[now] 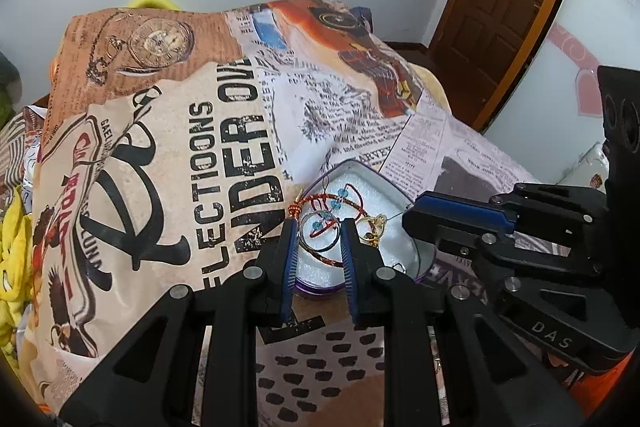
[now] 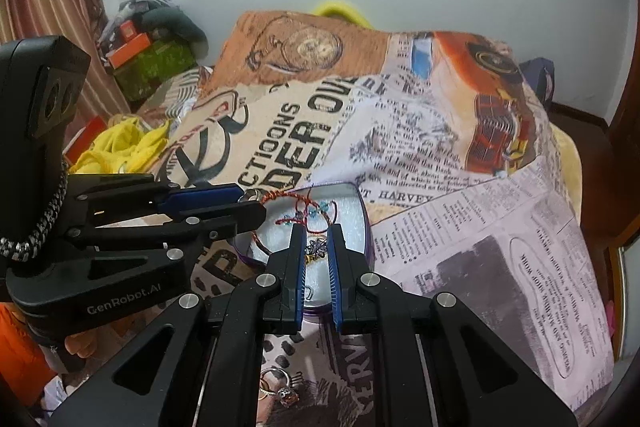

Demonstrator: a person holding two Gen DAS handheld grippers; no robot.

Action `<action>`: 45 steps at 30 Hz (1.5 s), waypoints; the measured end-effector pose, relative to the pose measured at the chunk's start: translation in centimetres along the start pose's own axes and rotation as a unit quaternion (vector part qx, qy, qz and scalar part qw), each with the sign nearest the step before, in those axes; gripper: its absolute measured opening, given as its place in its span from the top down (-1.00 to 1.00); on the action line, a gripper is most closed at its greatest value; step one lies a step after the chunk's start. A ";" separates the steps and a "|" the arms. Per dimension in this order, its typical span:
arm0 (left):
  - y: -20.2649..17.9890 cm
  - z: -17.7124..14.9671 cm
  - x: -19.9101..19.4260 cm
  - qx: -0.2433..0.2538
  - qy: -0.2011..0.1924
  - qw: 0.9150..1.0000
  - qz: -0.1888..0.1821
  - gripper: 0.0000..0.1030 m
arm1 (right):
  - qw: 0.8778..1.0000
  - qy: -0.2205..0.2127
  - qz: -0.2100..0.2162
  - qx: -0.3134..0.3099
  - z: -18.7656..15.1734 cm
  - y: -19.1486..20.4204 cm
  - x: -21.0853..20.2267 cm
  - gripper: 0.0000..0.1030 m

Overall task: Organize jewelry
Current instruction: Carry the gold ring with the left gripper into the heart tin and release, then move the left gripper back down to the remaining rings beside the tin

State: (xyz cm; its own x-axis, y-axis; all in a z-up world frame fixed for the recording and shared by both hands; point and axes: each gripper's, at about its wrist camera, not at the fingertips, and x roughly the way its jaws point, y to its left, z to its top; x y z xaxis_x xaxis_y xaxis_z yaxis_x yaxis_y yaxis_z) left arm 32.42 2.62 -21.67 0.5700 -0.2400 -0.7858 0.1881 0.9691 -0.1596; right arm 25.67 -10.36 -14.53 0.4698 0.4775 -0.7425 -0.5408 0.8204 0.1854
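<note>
Placing step: my left gripper [image 1: 319, 235] hovers over the foam-lined tin [image 1: 394, 187] on the bed cover [image 1: 180, 155], fingers apart around a silver ring [image 1: 319, 231], though I cannot tell if the pads touch it. My right gripper [image 2: 318, 247], fingers narrowly apart, brackets a small flower charm [image 2: 318, 247] above the tin's near half; grip unconfirmed. The ring stands face-on to my left camera, with no long axis; next, I judge, lower and release onto foam clear of the red cord bracelet [image 1: 344, 197].
</note>
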 end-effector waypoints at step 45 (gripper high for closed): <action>-3.2 -1.5 -10.0 0.023 -0.051 0.998 0.025 0.59 | 0.997 -0.052 -0.054 -0.021 -0.2 2.9 -8.4 0.71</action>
State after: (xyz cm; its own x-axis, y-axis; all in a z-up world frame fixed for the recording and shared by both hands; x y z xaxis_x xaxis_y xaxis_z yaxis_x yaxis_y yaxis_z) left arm 24.95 2.04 -14.24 0.6579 -0.1981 -0.7266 0.1917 0.9771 -0.0928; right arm 20.04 -12.06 -7.90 0.5960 0.4184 -0.6853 -0.5108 0.8561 0.0784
